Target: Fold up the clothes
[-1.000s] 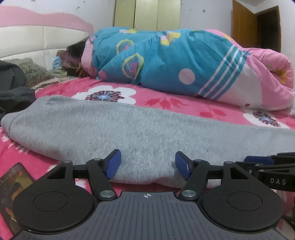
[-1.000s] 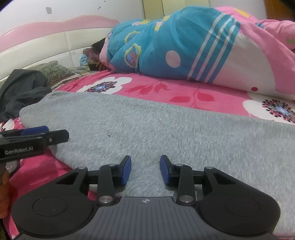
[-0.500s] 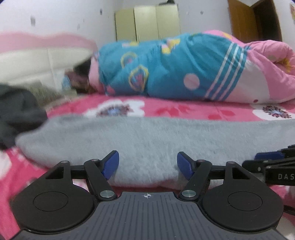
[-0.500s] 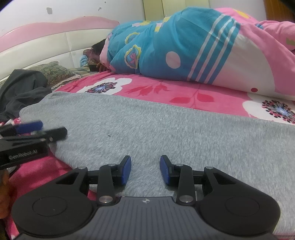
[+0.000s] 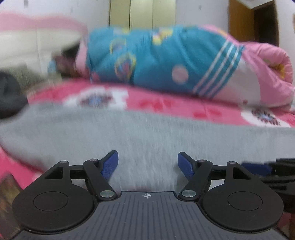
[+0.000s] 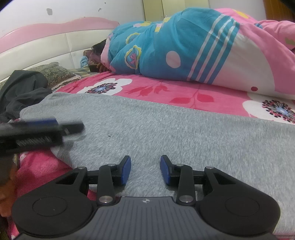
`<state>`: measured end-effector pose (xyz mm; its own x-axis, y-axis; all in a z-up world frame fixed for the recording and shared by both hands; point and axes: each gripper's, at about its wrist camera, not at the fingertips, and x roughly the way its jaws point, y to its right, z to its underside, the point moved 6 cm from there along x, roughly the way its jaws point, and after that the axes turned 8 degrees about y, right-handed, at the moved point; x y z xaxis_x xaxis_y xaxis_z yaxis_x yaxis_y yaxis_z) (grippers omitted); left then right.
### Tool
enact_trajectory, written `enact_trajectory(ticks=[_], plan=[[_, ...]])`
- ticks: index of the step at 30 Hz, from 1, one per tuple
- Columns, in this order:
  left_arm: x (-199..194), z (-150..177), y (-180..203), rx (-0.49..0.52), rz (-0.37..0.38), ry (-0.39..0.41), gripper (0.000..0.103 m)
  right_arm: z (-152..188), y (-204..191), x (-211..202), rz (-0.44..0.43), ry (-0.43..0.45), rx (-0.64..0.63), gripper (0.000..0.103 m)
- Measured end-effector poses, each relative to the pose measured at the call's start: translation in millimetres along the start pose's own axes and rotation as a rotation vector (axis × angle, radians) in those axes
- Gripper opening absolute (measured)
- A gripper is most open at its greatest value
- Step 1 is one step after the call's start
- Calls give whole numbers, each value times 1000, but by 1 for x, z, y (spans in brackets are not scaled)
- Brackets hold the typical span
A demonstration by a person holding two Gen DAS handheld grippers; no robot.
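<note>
A: Status on your left hand-held gripper [image 5: 148,164]?

B: Blue pads wide apart, nothing between them. It sits low at the near edge of the grey garment [image 5: 147,133], pointing across it. The left wrist view is heavily blurred, so you can't tell whether the tips touch the cloth.

A: And your right hand-held gripper [image 6: 145,170]?

B: Also parted, narrower gap than the left, nothing gripped. Its pads [image 6: 126,170] are over the near part of the same grey cloth. Contact or just above, can't tell.

A: Where do the two sit relative to each other?

B: Side by side along the near edge. In the right wrist view your left one comes in from the left as a blurred black body with a blue tip, over the garment's left end. In the left wrist view your right one shows at the far right edge.

A: Garment layout?

B: Spread flat and wide across the pink floral bed sheet [image 6: 184,92], running left to right. One small dark speck [image 6: 109,136] on it, left of centre.

A: Surroundings?

B: Dark clothing [image 6: 24,92] heaped past the garment's left end, a patterned pillow [image 6: 59,73] beside it. Behind, a blue-and-pink quilt [image 6: 184,46] bundled up with dark hair [image 6: 98,46] showing at its left end. White and pink headboard [image 6: 46,42] on the left. Yellowish wardrobe [image 5: 142,13] and brown door [image 5: 254,20] against the far wall.
</note>
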<state>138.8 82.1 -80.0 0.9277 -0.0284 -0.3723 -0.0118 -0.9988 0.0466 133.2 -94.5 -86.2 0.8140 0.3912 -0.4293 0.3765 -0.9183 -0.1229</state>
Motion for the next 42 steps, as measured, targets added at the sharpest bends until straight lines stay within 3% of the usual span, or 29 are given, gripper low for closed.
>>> enact_trajectory(ticks=[10, 12, 14, 18, 19, 25, 28, 34, 42], plan=[[-3, 7, 1, -4, 2, -8, 73, 0, -2, -1, 9, 7, -13, 43], [-2, 7, 1, -7, 3, -10, 73, -1, -2, -1, 12, 8, -13, 50], [-2, 6, 0, -10, 6, -11, 73, -1, -1, -1, 16, 10, -13, 67], [-2, 6, -1, -17, 10, -13, 74, -3, 8, -4, 23, 25, 35, 88], [-2, 6, -1, -18, 10, -13, 74, -3, 11, -5, 25, 30, 50, 102], [-2, 6, -1, -15, 9, -14, 74, -5, 33, -12, 104, 77, 173, 103], [-2, 6, -1, -14, 9, -14, 74, -4, 41, -9, 132, 59, 200, 103], [-3, 6, -1, -14, 9, -15, 74, -1, 24, 2, 212, -9, 52, 103], [-2, 6, -2, -20, 12, -16, 75, 1, 26, -2, 194, 3, 74, 103]])
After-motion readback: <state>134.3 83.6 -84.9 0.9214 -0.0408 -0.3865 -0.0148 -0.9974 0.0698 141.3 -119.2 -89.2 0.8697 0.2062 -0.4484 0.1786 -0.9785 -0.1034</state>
